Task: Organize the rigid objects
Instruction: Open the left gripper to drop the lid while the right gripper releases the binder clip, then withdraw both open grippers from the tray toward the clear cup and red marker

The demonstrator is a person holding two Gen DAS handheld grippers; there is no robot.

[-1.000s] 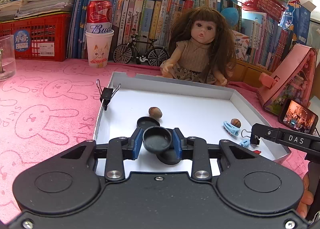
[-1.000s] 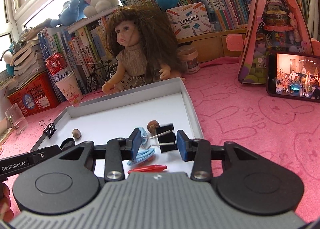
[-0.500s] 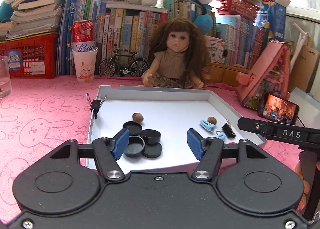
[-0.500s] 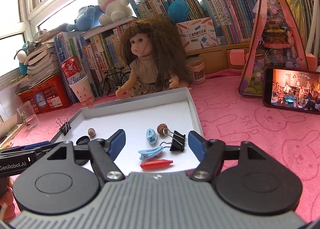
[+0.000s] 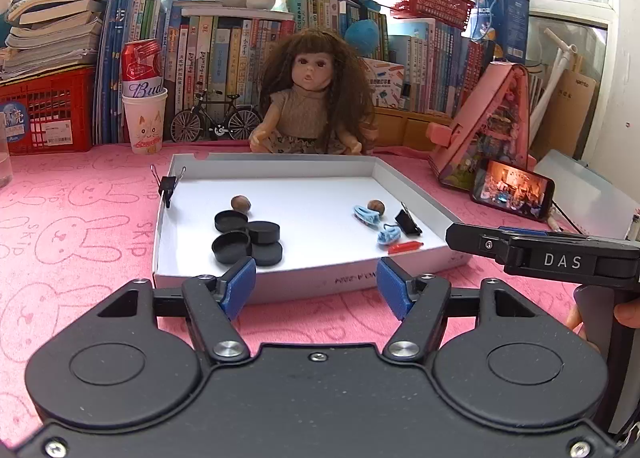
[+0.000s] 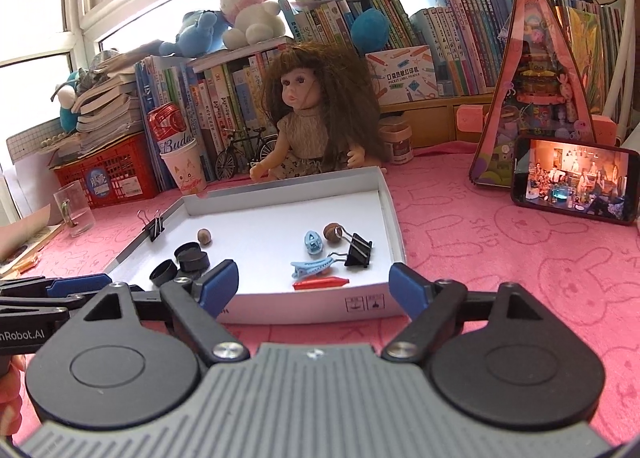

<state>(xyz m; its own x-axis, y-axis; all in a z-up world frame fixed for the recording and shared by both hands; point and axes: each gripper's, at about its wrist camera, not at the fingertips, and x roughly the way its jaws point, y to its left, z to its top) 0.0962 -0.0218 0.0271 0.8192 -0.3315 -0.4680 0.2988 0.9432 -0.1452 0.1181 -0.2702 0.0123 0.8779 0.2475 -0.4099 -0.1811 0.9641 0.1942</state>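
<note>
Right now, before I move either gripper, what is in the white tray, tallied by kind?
Black round caps: 4
Nuts: 2
Blue hair clips: 2
Red clip: 1
Black binder clips: 2, one of them clipped on the left wall
Total: 11

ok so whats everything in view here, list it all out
tray: one, white, on the pink cloth
caps: four, black, clustered in the tray's left half
nuts: two, brown, in the tray, one by the caps, one at right
hair clips: two, light blue, tray's right half
red clip: one, red, tray's front right
binder clips: two, black, one on the tray's left wall, one inside at right
doll: one, brown hair, behind the tray
phone: one, screen lit, right of the tray
can: one, red, in a white cup, back left
left gripper: one, black, jaws open, empty
right gripper: one, black, jaws opening, nothing between them
</note>
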